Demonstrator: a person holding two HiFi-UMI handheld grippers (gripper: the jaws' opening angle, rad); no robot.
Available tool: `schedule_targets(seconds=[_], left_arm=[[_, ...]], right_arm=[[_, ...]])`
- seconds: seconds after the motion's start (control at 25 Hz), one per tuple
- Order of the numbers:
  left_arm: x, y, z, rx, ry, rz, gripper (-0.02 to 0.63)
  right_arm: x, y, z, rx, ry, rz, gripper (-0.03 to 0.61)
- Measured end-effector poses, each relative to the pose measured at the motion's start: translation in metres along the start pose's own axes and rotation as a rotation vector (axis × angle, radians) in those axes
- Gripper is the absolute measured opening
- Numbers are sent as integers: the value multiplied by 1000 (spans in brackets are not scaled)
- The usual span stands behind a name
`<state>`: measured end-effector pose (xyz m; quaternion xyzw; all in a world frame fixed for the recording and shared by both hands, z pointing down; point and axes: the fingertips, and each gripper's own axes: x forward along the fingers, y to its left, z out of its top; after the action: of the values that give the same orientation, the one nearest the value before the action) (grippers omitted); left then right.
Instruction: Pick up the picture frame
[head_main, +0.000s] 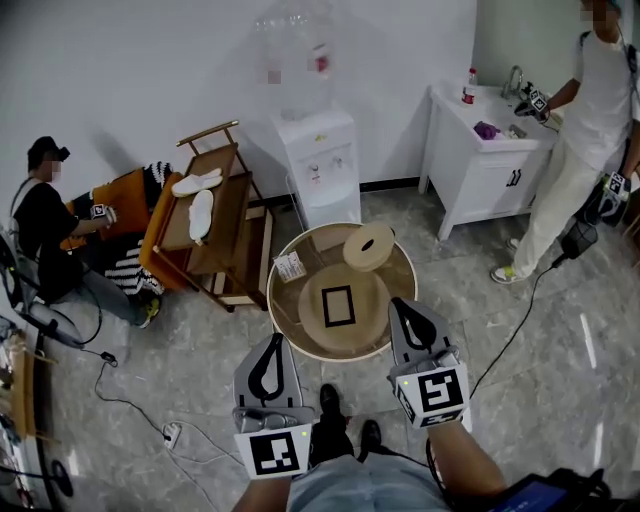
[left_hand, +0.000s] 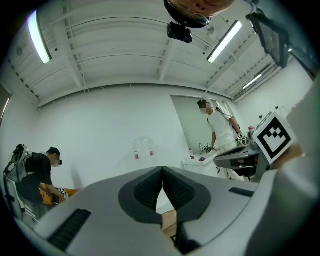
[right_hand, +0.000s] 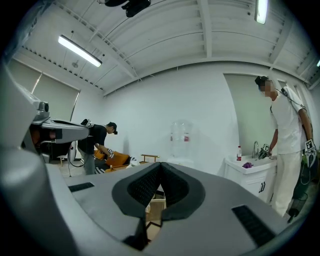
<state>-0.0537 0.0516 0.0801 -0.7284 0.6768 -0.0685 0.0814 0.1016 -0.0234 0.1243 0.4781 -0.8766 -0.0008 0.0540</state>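
Note:
A small black picture frame (head_main: 338, 306) lies flat on a wooden disc in the middle of a round glass-topped table (head_main: 290, 310). My left gripper (head_main: 272, 345) hovers at the table's near left edge, jaws shut with nothing between them. My right gripper (head_main: 402, 307) reaches over the table's near right rim, just right of the frame, also shut and empty. In the left gripper view the left gripper (left_hand: 162, 172) points level at the far wall. In the right gripper view the right gripper (right_hand: 160, 167) points the same way, with the table showing under its tip.
A wooden ring (head_main: 368, 246) and a white packet (head_main: 290, 266) also sit on the table. Behind stand a water dispenser (head_main: 322, 160), a wooden cart (head_main: 215, 215) and a white sink cabinet (head_main: 485, 165). One person (head_main: 50, 235) crouches left; another (head_main: 585, 130) stands right. Cables trail on the floor.

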Motion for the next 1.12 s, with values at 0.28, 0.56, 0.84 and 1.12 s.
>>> schedule_targets(seconds=[0.28,0.56,0.84,1.12], left_arm=[[64,32,-33,-37,13,5,15],[167,87,-76,-82,80,-17,15],[242,113,-139,-118,161,-53,15],[289,113,-209,-136,288,-112,15]], right_arm=[[75,-13,-12,-29,22,15,14],[184,-30,-28,-22,88,3,14],[263,-41,-85,-8,195,-6,14],[305,-50,-154,31,314,-32,14]])
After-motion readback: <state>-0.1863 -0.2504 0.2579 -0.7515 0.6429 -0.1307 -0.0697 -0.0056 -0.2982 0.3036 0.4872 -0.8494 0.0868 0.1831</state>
